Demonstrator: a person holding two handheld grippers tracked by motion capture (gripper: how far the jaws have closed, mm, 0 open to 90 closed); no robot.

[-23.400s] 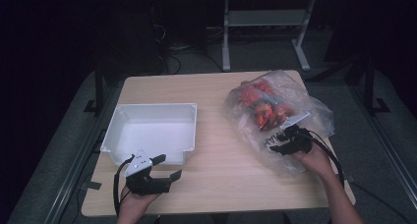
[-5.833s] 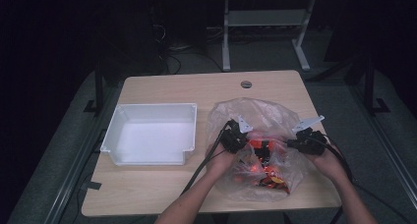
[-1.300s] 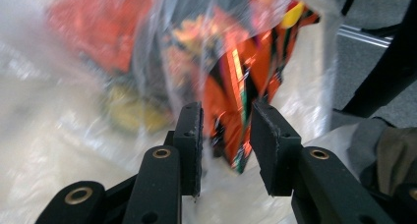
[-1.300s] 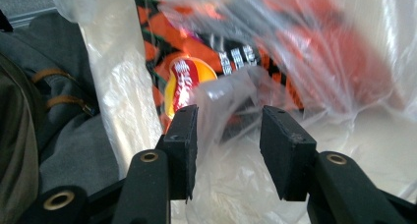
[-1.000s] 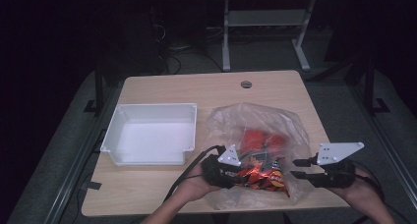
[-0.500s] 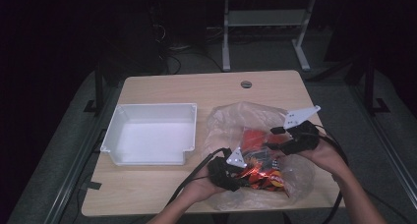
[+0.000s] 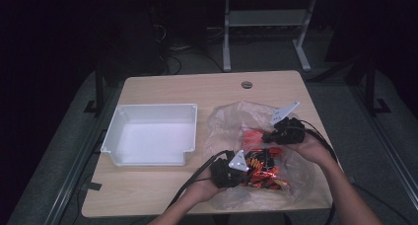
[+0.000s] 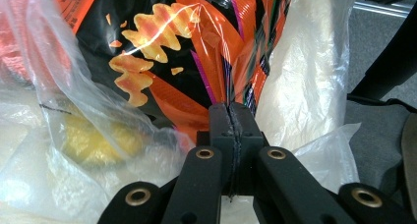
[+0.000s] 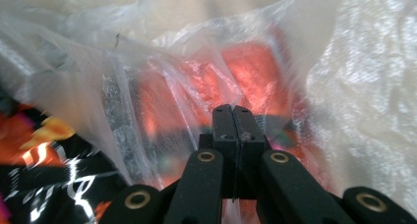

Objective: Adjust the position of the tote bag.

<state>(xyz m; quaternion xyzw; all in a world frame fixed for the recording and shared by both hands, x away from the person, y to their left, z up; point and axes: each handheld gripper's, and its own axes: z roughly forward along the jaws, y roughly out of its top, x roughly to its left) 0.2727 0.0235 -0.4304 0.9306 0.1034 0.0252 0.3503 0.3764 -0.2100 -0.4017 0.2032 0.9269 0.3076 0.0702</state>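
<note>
A clear plastic bag (image 7: 227, 120) of snack packets lies on the right half of the table. My left gripper (image 7: 246, 171) is at its near left side. Its jaws have just been closing and now stand shut (image 8: 230, 108) on a fold of an orange-and-black snack packet (image 8: 196, 47), with bag film draped around it. My right gripper (image 7: 266, 136) reaches into the bag from the right. Its jaws have also just closed (image 9: 232, 111) and pinch the clear film in front of a red packet (image 9: 246, 71). The orange-and-black packet (image 9: 44, 175) shows at the lower left of the right gripper view.
An empty white tray (image 7: 153, 106) stands on the left half of the wooden table (image 7: 197, 87). A round cable hole (image 7: 246, 84) is near the far edge. Black cables trail from both grippers toward the near edge. Dark floor and a metal frame lie beyond the table.
My right gripper has moved left from the table's right edge into the bag. The left gripper has stayed near the bag's near left side. Both pairs of jaws have shut.
</note>
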